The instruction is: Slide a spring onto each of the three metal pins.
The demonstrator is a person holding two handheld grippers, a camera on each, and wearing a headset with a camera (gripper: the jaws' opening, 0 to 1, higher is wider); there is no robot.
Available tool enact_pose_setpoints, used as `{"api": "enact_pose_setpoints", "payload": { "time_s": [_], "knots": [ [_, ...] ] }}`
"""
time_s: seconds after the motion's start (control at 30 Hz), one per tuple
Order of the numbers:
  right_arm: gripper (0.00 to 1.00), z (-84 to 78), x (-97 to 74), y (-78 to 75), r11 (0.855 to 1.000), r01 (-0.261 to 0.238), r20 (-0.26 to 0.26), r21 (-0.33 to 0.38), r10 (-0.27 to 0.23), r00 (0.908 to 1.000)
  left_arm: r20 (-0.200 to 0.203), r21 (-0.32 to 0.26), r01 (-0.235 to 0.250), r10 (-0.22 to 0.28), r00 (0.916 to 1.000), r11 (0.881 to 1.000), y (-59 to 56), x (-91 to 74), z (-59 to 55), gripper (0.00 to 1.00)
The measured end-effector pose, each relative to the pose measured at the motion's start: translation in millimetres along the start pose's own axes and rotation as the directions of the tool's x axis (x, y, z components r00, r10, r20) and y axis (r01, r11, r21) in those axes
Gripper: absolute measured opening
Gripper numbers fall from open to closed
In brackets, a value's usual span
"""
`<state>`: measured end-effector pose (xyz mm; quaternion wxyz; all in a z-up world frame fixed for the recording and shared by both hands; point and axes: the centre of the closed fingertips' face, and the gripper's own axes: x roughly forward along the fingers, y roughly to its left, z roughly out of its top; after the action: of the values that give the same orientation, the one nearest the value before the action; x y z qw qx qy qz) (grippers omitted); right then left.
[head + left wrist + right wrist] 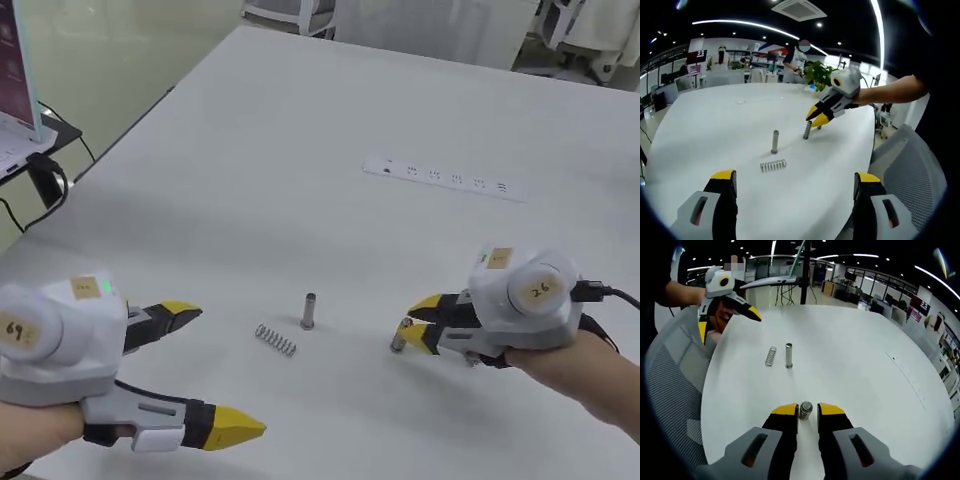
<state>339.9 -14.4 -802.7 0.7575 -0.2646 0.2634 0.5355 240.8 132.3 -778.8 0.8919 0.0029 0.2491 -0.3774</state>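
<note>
A bare metal pin [308, 311] [775, 141] [788, 355] stands upright mid-table. Just left of it a loose spring [275, 340] [773, 165] [770, 356] lies flat. A second pin wearing a spring [400, 337] [807, 130] [805, 410] stands at the tips of my right gripper [420, 322] [808, 410] [816, 116]. Its jaws are a narrow gap apart on either side of that pin, with a little room showing on one side. My left gripper [212, 372] [795, 177] hovers wide open near the table's front left, holding nothing, short of the loose spring.
A white power strip [442, 178] [905, 374] lies farther back on the white table [300, 150]. A laptop [15, 95] sits on a stand beyond the left edge. A mesh chair [670, 390] [920, 175] stands at the near side.
</note>
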Motion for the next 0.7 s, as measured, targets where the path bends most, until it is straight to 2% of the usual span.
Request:
{"api": "enact_pose_setpoints", "payload": {
  "time_s": [0.37, 0.53, 0.7],
  "knots": [
    [0.15, 7.6, -25.5, 6.8, 0.999, 0.018, 0.07, 0.027, -0.02, 0.9974, -0.001, 0.016, 0.009, -0.009, 1.0, 1.0, -1.6, 2.5, 7.1, 0.94],
    [0.15, 2.4, -32.9, 15.6, 0.999, 0.015, 0.086, 0.05, -0.019, 0.9961, 0.0, 0.016, 0.013, -0.013, 0.9999, 1.0, -2.5, 2.8, 7.8, 0.94],
    [0.14, -10.0, -34.0, 28.6, 0.998, 0.0, 0.075, 0.059, -0.005, 0.9971, 0.002, 0.019, 0.015, -0.015, 0.9999, 1.0, -3.5, 2.9, 8.7, 0.94]
  ]
}}
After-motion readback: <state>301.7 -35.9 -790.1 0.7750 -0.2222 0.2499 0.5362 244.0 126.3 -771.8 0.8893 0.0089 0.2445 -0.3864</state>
